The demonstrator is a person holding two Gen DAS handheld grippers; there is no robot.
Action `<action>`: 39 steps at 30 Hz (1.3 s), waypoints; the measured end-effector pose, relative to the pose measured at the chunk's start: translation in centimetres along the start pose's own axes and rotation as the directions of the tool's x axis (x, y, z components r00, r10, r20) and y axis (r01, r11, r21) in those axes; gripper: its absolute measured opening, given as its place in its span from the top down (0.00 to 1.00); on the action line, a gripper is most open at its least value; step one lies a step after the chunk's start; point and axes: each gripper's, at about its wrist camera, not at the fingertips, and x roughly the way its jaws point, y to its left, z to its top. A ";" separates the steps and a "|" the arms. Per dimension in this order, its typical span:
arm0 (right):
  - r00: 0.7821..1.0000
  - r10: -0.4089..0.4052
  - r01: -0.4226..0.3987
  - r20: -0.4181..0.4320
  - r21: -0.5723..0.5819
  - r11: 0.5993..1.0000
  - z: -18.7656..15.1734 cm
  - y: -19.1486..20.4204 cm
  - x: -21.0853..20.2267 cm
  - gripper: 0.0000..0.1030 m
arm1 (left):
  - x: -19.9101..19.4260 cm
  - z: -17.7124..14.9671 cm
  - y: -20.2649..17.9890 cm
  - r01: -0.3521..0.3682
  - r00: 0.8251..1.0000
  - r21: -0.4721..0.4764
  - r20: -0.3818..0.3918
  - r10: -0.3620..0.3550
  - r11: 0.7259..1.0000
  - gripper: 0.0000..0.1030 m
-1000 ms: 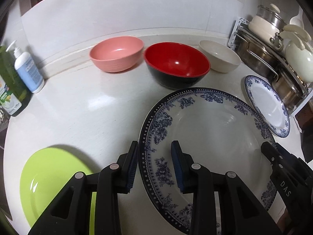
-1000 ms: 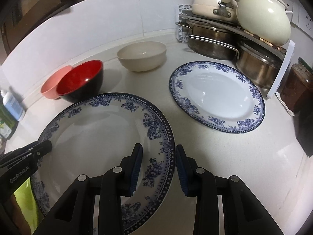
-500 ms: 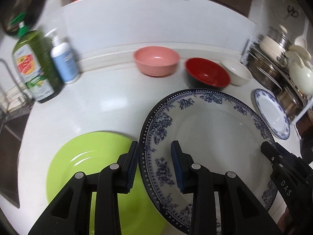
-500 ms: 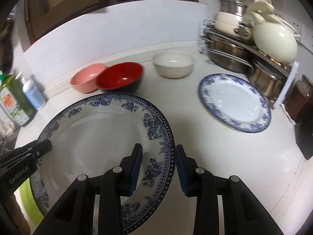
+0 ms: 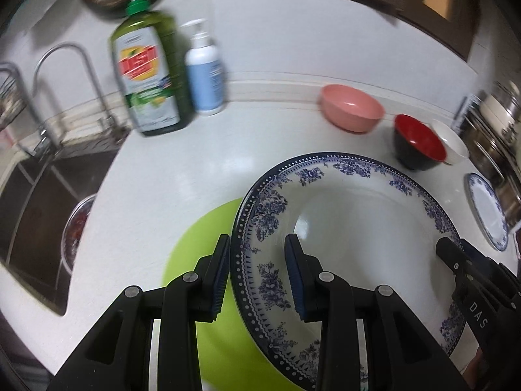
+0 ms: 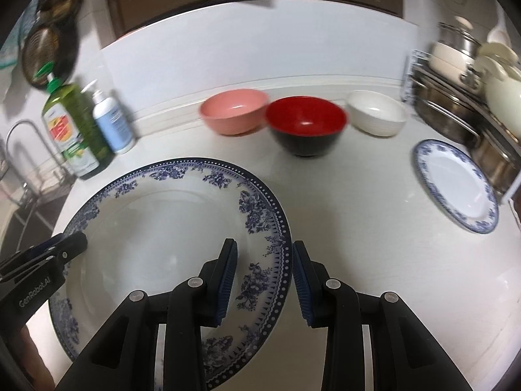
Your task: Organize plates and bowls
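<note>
Two grippers hold your large plate (image 5: 351,228) by opposite rims: left gripper (image 5: 257,277) and right gripper (image 6: 263,280) each straddle and apparently pinch its blue floral, dotted border. It hangs above the counter (image 6: 374,228), partly over a green plate (image 5: 195,260). Three plates in all (a smaller blue-rimmed plate (image 6: 456,185) lies right) and three empty bowls: pink bowl (image 6: 234,114), red bowl (image 6: 306,123), white bowl (image 6: 377,112).

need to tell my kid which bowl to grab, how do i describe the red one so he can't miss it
Start at the white back wall and look along the counter just below it, where three bowls stand in a row. It is the middle one, the red bowl, between the pink bowl and the white bowl. Only it is glossy red inside and black outside.
</note>
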 end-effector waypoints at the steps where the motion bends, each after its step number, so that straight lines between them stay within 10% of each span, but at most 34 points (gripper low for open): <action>1: 1.000 0.010 -0.010 -0.004 -0.011 1.000 -0.1 0.6 0.1 0.66 | -0.1 -0.2 0.7 -0.011 1.000 -0.013 -0.002 0.011 1.000 0.68; 39: 0.990 0.020 -0.044 -0.136 -0.173 0.984 -4.4 7.9 3.8 0.63 | 3.3 -3.9 6.7 -0.084 0.991 -0.034 -0.110 0.080 0.996 0.68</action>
